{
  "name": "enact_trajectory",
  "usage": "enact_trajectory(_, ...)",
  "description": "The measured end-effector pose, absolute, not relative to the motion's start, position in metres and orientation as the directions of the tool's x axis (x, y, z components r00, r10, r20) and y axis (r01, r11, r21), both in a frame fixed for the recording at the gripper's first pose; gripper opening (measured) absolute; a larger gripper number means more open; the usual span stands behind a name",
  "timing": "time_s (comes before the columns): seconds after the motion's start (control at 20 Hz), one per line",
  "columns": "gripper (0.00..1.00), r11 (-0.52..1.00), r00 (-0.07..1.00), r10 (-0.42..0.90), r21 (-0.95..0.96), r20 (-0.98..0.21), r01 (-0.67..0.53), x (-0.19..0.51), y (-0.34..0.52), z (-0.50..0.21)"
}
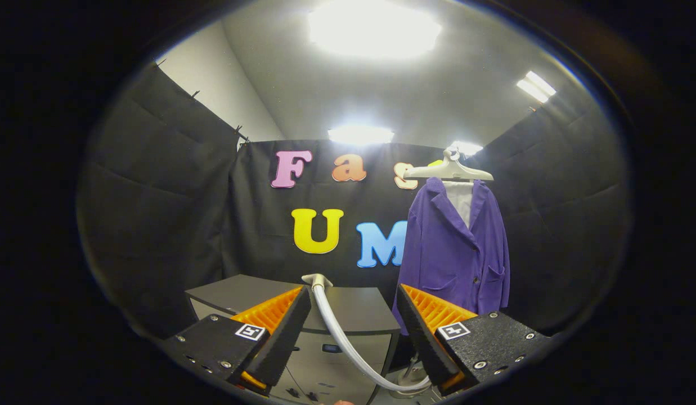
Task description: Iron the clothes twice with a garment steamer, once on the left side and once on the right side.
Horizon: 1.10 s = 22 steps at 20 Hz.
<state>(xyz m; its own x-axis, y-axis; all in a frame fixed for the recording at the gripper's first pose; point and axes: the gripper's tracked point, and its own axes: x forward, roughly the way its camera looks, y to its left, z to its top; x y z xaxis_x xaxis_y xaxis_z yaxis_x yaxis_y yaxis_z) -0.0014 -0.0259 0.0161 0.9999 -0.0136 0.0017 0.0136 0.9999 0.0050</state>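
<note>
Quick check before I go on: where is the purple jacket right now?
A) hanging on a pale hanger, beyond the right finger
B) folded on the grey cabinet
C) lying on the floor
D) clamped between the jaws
A: the purple jacket hangs from a pale plastic hanger against the booth wall, beyond the right finger, while the gripper is open, jaws apart around the white hose.

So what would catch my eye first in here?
Probably the purple jacket, hanging on a pale hanger beyond the right finger of the tool. Next, the white steamer hose curving between the open, empty fingers, its head resting on the grey cabinet just ahead.
</note>
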Motion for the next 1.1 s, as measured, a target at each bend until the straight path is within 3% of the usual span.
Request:
enact_trajectory(0.25, 0.95, 0.994, 0.997, -0.081, -0.072, -0.011, 0.081, 0.006, -0.052, 0.041)
enact_trajectory(0.65, 0.94, 0.999, 0.998, -0.04, -0.003, 0.039, 0.04, 0.028, -0.046, 0.115)
enact_trajectory(1.1, 0.95, 0.998, 0.997, -0.055, 0.011, -0.06, 0.056, 0.099, -0.037, 0.117)
